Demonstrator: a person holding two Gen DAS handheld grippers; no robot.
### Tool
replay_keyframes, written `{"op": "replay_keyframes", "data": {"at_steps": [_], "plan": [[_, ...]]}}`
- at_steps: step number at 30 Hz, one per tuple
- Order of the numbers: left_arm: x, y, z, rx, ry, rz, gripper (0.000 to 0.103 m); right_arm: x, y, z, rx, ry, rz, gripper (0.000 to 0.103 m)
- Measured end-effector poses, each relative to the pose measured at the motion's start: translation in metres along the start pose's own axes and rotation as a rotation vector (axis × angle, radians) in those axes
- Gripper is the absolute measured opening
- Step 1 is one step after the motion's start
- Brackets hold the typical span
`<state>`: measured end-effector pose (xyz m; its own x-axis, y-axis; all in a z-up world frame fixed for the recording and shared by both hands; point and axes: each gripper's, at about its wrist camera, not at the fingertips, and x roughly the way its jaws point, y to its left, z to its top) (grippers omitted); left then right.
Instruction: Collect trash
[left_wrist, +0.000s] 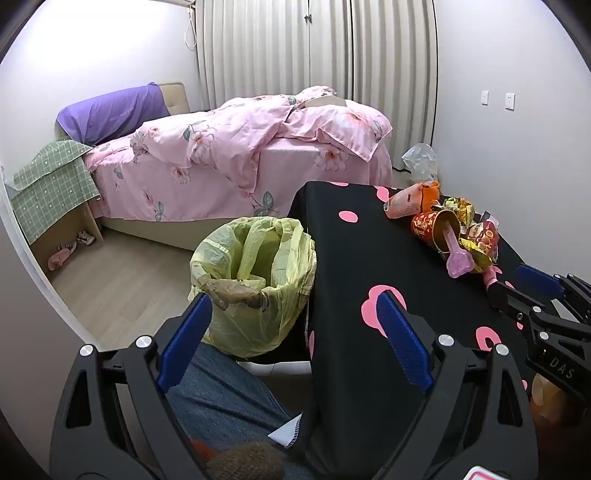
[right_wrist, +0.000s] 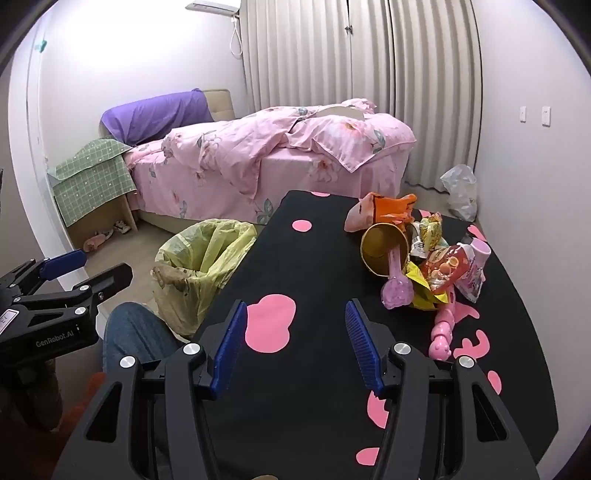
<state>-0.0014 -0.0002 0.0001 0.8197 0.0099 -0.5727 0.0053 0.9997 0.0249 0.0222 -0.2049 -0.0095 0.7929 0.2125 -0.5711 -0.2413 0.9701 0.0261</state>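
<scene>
Both grippers empty, jaws spread: left gripper (left_wrist: 295, 332), marked "GenRobot.AI", right gripper (right_wrist: 295, 347), marked "DAS". Trash pile (right_wrist: 417, 254) lies ahead-right of right jaws on tablecloth (right_wrist: 306, 258); bin bag (left_wrist: 258, 273) just ahead of left jaws.

White walls (left_wrist: 110, 48), closed curtains (left_wrist: 314, 51), pink bed (left_wrist: 229, 158), wood floor (left_wrist: 122, 280).

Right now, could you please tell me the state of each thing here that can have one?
Left gripper: open, empty.
Right gripper: open, empty.
Trash bin: open, yellow liner fitted.
Red cup: tipped on its side on the table.
Snack wrappers: crumpled, piled beside the cup.
Curtains: drawn.
</scene>
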Motion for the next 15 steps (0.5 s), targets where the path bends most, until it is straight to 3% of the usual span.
{"op": "replay_keyframes", "data": {"at_steps": [15], "plan": [[-0.0023,-0.0018,0.0022,0.008,-0.001,0.000,0.086,-0.0077,-0.0026,0.0009,0.021,-0.024,0.001,0.053]]}}
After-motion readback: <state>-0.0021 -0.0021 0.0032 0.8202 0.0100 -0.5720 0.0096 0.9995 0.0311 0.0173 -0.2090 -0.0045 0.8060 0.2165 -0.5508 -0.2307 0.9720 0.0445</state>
